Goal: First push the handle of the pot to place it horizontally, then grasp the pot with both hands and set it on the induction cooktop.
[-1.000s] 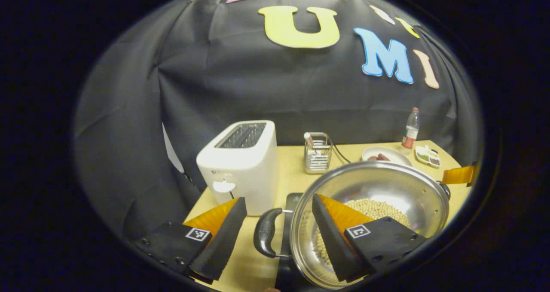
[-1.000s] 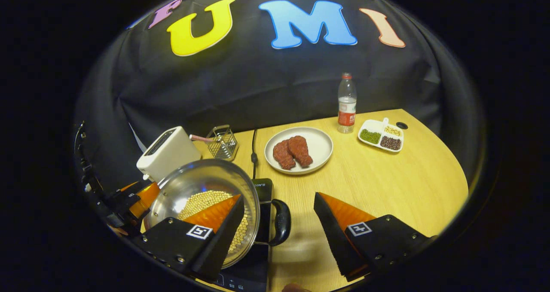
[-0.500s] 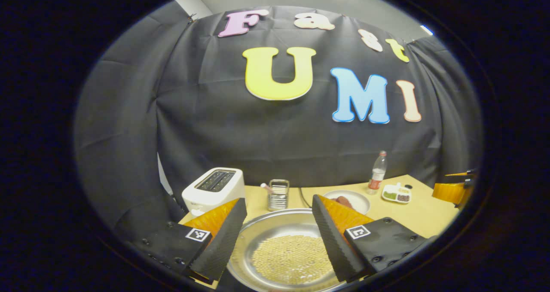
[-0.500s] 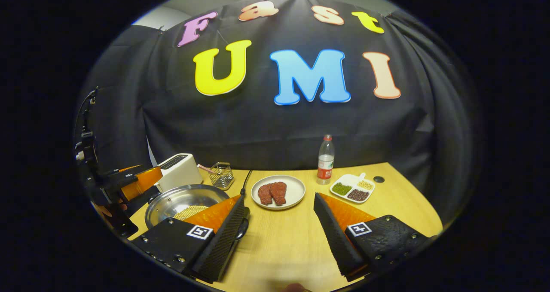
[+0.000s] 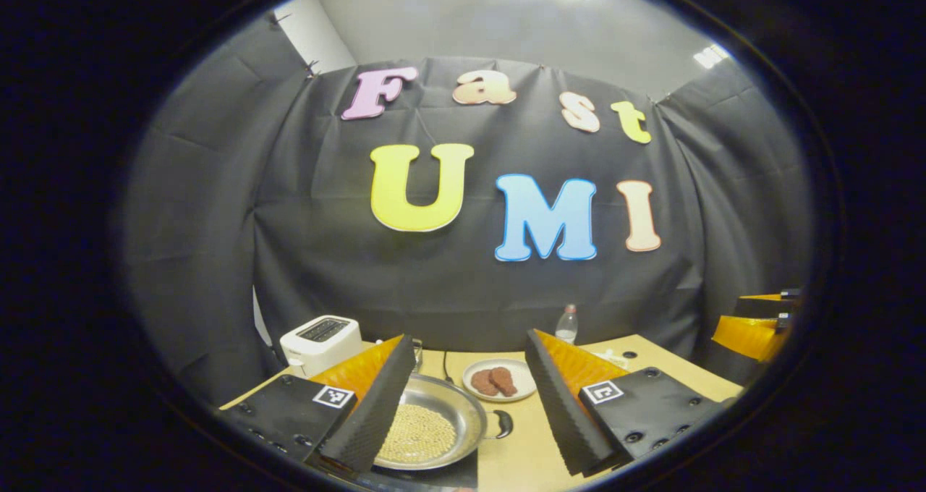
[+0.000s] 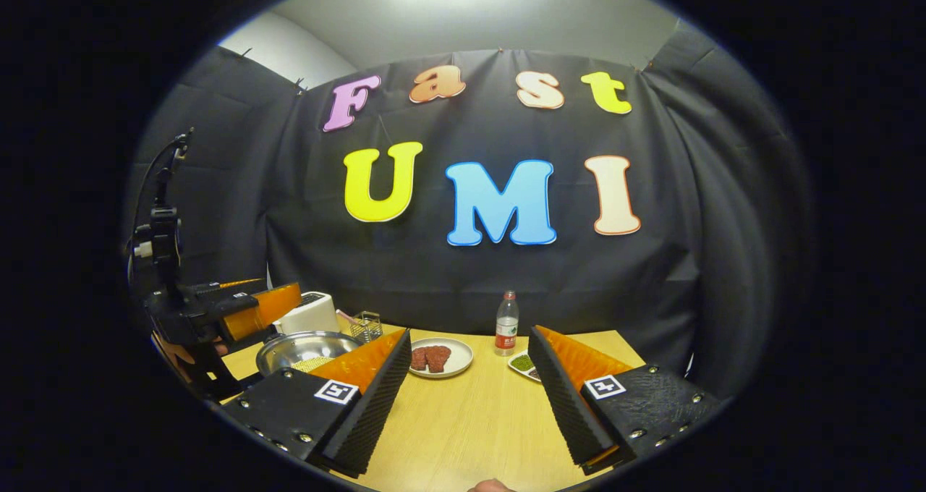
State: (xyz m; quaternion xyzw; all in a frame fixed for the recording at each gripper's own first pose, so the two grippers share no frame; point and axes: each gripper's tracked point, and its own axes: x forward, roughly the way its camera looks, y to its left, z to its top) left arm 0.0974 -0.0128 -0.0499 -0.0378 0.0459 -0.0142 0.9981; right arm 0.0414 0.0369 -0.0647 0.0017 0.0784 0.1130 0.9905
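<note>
- Both grippers have lifted up and back from the pot (image 5: 427,427); it now sits low and near, on the induction cooktop (image 5: 463,470).
- Left gripper (image 5: 463,405) and right gripper (image 6: 466,398) both hang with jaws spread, holding nothing.
- The placing looks done.
</note>
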